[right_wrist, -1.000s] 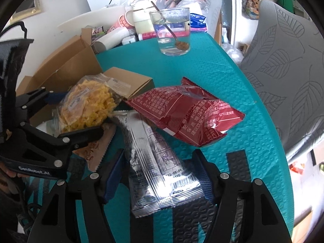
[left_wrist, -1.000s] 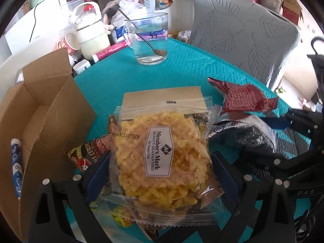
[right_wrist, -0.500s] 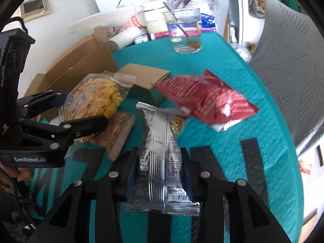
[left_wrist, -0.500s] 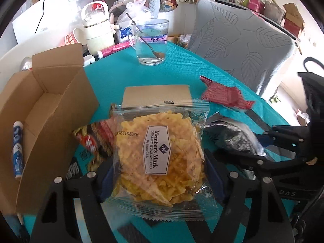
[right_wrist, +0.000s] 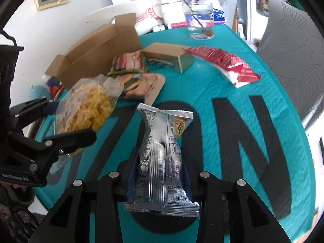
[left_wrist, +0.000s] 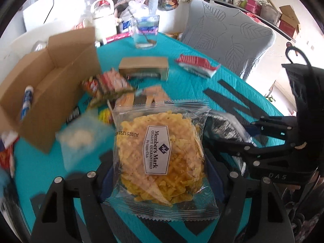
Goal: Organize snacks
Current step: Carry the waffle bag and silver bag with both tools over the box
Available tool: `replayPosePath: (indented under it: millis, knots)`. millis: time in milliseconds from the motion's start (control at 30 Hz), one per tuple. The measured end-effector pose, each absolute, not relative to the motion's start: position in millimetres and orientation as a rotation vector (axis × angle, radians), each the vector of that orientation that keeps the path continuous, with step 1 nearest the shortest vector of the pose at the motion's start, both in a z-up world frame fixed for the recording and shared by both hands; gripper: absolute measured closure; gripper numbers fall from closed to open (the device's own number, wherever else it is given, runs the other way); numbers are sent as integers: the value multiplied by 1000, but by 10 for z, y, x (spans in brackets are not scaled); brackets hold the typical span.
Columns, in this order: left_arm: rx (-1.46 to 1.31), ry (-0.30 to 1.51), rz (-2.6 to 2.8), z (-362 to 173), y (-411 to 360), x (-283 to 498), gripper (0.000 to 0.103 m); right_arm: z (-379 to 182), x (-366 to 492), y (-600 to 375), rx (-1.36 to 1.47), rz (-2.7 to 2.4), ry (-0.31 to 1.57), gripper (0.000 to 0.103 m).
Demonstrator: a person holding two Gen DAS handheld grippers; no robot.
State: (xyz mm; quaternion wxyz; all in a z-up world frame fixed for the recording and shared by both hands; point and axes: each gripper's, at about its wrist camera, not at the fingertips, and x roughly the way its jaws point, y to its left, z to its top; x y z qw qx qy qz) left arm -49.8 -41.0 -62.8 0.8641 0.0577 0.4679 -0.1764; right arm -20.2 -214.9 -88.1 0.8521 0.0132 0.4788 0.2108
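Clamping the noodle pack [left_wrist: 162,158], the left gripper [left_wrist: 160,174] has the box [left_wrist: 50,85] ahead to its left, nearer than for the right gripper [right_wrist: 160,174], clamped on the foil pack [right_wrist: 162,151], whose long axis runs along its fingers.

You can read "Member's Mark QUALITY GUARANTEED By Sams Club" and the code "A20251228" on the clear packet of yellow crisps [left_wrist: 162,158], "DAS" on the right tongs [left_wrist: 277,176], and "GenRobot.AI" on the left tongs [right_wrist: 15,176].

glass with spoon [right_wrist: 200,21] | grey chair [left_wrist: 226,40] | possibly a kettle [left_wrist: 103,19]
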Motion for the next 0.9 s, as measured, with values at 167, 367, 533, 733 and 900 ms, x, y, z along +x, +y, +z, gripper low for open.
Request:
replayPosePath:
  millis: [167,367,533,733,900]
  knots:
    - [91,1017,-319,-765,-279,-650,28,-878,-335,-2039,-25,463,1024,66]
    - [67,1059,-263,-953,-165,-653,28,-898,-373,-1906,-71,450,1031,63]
    - [62,1078,-239,-1069,-162,-602,23,-953,-363,-1890,-69,447,1047,61]
    - [70,1048,-230,-1104,-186,-596,21,-959,-359,-1832,-90,449,1034,59]
    - [55,1068,-218,-1063,-110,-610,29,-958,-334,-1785,-62,504,1048,66]
